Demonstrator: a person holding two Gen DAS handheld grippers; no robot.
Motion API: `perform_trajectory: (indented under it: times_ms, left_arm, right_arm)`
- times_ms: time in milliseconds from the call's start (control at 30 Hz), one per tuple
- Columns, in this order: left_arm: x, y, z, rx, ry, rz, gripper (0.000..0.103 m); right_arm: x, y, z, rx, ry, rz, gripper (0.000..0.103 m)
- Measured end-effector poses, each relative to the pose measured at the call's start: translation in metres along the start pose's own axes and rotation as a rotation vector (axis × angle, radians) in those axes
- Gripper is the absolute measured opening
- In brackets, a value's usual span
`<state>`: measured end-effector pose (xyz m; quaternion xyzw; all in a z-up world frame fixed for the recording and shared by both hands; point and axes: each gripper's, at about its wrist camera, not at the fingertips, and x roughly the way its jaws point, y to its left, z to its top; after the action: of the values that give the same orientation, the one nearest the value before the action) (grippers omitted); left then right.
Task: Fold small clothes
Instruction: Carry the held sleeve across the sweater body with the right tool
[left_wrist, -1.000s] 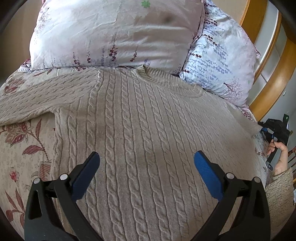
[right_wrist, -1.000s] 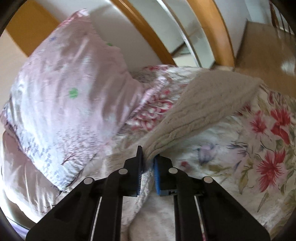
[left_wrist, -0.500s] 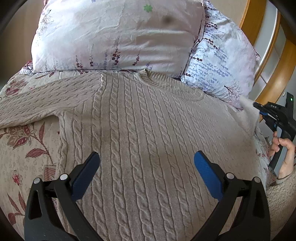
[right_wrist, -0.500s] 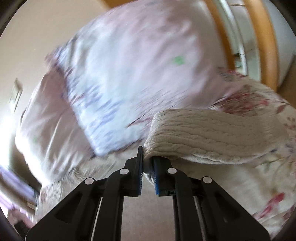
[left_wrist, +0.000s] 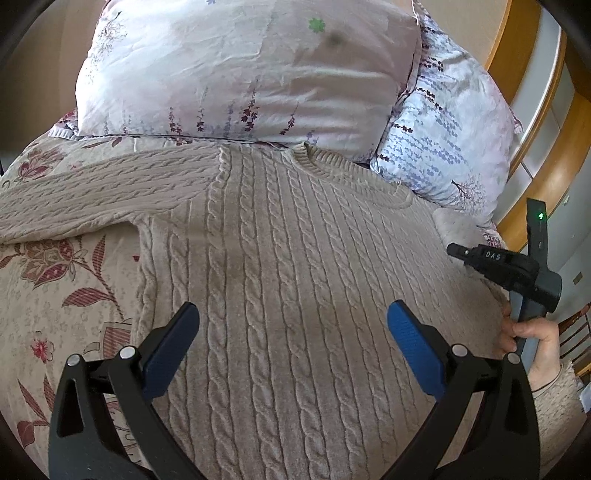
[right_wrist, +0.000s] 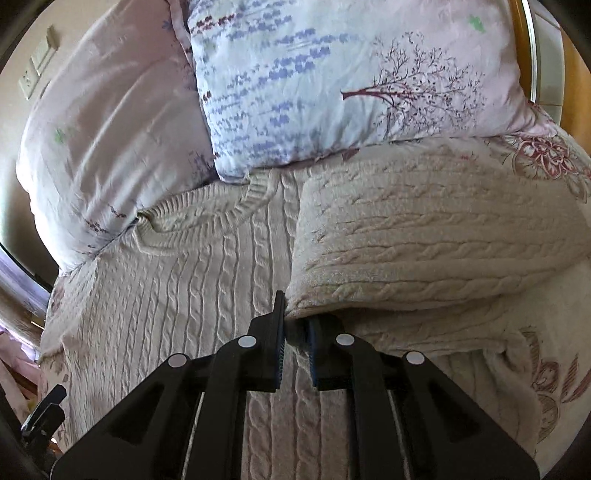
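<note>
- Right gripper (right_wrist: 295, 343) pinches the end of the folded-over sleeve (right_wrist: 424, 251), its jaws having just eased slightly apart with the knit between them.
- Left gripper (left_wrist: 291, 332) hovers wide open above the cable-knit sweater (left_wrist: 295, 277).
- Sweater lies flat on the floral bedspread (left_wrist: 55, 295).
- Two pillows (left_wrist: 240, 66) sit at twelve o'clock.

A pink pillow (left_wrist: 240, 70) lies on the floral bedspread (left_wrist: 48, 280); a pale blue pillow (left_wrist: 450, 133) overlaps its right edge, beside the wooden headboard (left_wrist: 546, 173).
</note>
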<state>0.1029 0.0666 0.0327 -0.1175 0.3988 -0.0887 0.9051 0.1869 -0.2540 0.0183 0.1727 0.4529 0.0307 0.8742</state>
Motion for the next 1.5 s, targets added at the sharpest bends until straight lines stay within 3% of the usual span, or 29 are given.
perform_trajectory:
  times_ms: [33,100,167,200,300,433,533,667,867,967,1100,1233,1300,1500]
  left_arm:
    - [-0.001,-0.001,0.001,-0.002,0.001,-0.002,0.101]
    - [-0.002,-0.003,0.005,-0.003,-0.001,-0.01,0.101]
    - [-0.005,-0.005,0.008,-0.001,-0.016,-0.028,0.101]
    - [-0.008,-0.006,0.01,0.001,-0.032,-0.039,0.101]
    - [-0.013,-0.012,0.018,0.027,-0.081,-0.052,0.101]
    - [-0.014,-0.025,0.03,0.095,-0.115,-0.049,0.101]
    - [-0.009,-0.033,0.035,0.12,-0.114,-0.057,0.101]
    - [0.001,-0.037,0.037,0.112,-0.084,-0.085,0.101]
    - [0.015,-0.036,0.038,0.101,-0.06,-0.092,0.101]
    - [0.018,-0.031,0.042,0.085,-0.063,-0.108,0.101]
    - [0.017,-0.017,0.047,0.036,-0.082,-0.163,0.101]
    - [0.017,-0.005,0.053,-0.017,-0.083,-0.209,0.101]
    - [0.017,0.001,0.054,-0.047,-0.085,-0.242,0.101]
    - [0.012,0.013,0.053,-0.113,-0.101,-0.301,0.098]
  right_arm:
    - [-0.001,-0.001,-0.001,0.001,0.011,0.009,0.017]
    - [-0.007,-0.004,-0.002,0.005,0.034,0.053,0.045]
    - [-0.02,-0.008,-0.006,0.038,0.049,0.113,0.061]
    - [-0.028,-0.012,-0.007,0.058,0.049,0.146,0.062]
    - [-0.058,-0.038,-0.011,0.162,0.009,0.212,0.062]
    - [-0.079,-0.113,-0.009,0.446,-0.085,0.151,0.061]
    - [-0.075,-0.157,-0.008,0.601,-0.097,0.108,0.051]
    - [-0.059,-0.183,-0.006,0.702,-0.083,0.085,0.041]
    - [-0.054,-0.194,0.005,0.753,-0.154,0.001,0.033]
    - [-0.049,-0.192,0.015,0.685,-0.164,-0.103,0.013]
    - [-0.057,-0.155,0.037,0.514,-0.238,-0.139,0.009]
    - [-0.079,-0.076,0.056,0.259,-0.35,-0.011,0.009]
    - [-0.077,-0.039,0.059,0.158,-0.349,0.047,0.009]
    - [-0.016,0.089,0.039,-0.108,-0.175,0.241,0.009]
